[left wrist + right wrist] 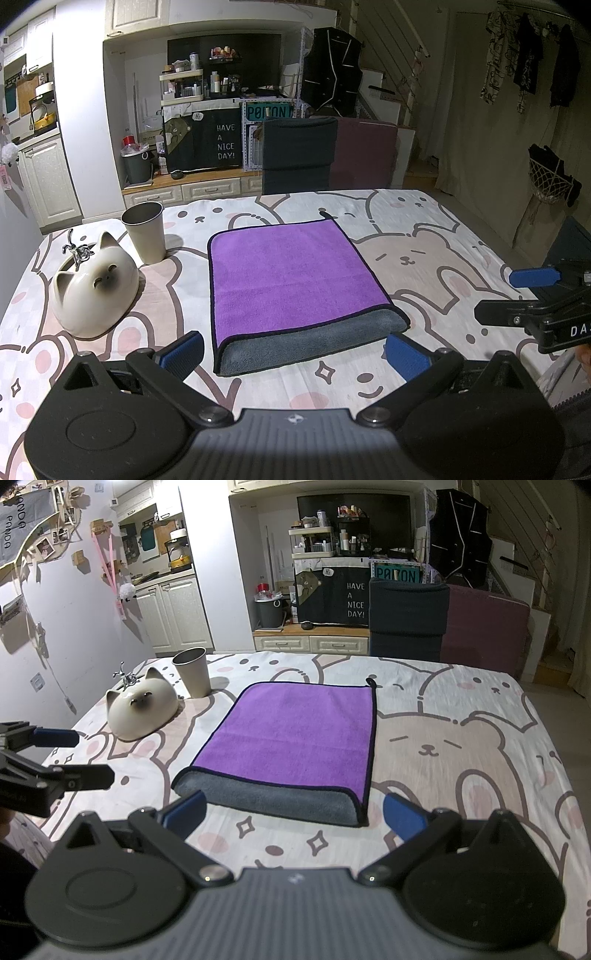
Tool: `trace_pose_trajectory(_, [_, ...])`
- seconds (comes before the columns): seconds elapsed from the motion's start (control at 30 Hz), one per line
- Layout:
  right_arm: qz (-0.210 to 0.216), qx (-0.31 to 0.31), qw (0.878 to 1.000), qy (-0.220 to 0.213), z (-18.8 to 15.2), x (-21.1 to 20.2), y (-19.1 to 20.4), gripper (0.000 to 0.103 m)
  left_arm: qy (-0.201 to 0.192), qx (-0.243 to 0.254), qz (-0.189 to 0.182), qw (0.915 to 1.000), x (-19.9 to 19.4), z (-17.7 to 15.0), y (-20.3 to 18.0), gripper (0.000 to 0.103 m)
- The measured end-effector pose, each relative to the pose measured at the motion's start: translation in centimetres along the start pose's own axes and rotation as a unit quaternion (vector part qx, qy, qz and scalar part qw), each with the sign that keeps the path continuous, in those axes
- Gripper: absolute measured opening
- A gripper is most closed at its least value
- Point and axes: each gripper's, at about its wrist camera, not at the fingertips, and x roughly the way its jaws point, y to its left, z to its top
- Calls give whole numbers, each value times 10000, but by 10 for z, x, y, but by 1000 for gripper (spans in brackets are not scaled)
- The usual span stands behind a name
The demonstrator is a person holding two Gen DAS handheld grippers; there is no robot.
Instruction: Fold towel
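A purple towel [295, 275] with a grey underside lies folded flat on the bear-print table cover; the purple layer sits on top and a grey strip shows along the near edge. It also shows in the right wrist view [299, 734]. My left gripper [295, 356] is open and empty, just in front of the towel's near edge. My right gripper [295, 814] is open and empty at the near edge too. The right gripper shows at the right of the left wrist view [524, 295], and the left gripper at the left of the right wrist view [85, 755].
A cat-shaped ceramic bowl [94, 286] with a small metal piece in it and a metal cup [144, 230] stand left of the towel. Two chairs [299, 155] stand behind the table's far edge. The table cover [443, 251] has bare room to the right.
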Motion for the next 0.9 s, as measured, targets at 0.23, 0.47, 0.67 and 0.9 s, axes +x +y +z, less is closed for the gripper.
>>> trace_pose_trajectory(0.23, [4,3,10000,4,0,0,0,102,2,1,-1,10000,0,0,0,103])
trace_pose_trajectory(0.47, [4,2,10000,6,0,0,0,102,3,0,1,10000,0,0,0,103])
trace_pose_trajectory(0.67, [20,12,10000,17,-1,-2,0,102,6,0,-2,10000,0,0,0,103])
trace_pose_trajectory(0.9, [29,24,10000,26,0,2,0,102,7,0,1,10000,0,0,0,103])
